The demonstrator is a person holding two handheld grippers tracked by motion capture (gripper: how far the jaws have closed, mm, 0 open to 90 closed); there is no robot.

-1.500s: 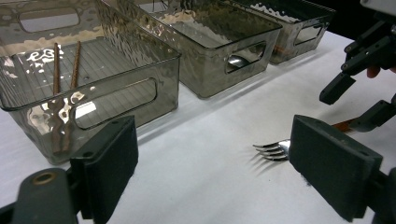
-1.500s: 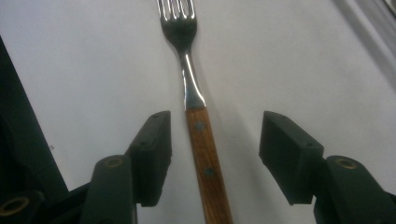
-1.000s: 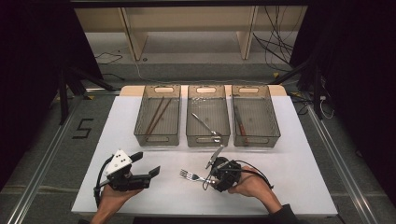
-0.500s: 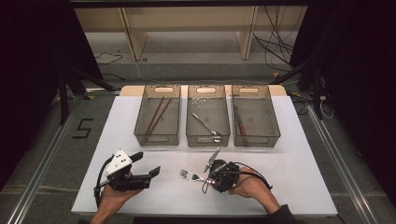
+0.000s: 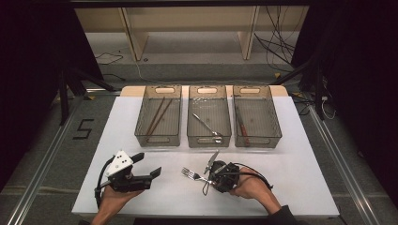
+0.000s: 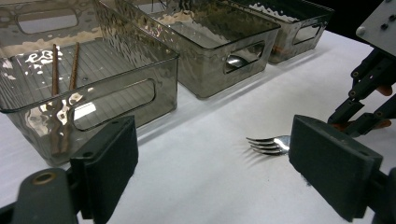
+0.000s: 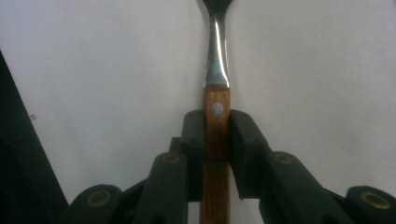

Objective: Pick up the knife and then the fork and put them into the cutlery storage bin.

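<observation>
Jaws of the right gripper (image 7: 216, 140), just closing, clamp the fork's (image 7: 217, 154) flat wooden handle.

table (image 5: 305, 187): three bins in a far row | left bin (image 5: 158, 116): two sticks in it | middle bin (image 5: 209, 117): spoon in it | right bin (image 5: 256, 116): utensil in it | fork (image 5: 191, 174): near middle, on table, between left gripper (image 5: 149, 165) and right gripper (image 5: 210, 170)

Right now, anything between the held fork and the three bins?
Nothing visible. The right gripper clamps the fork by its wooden handle, and only bare white table lies between it and the bins.
</observation>
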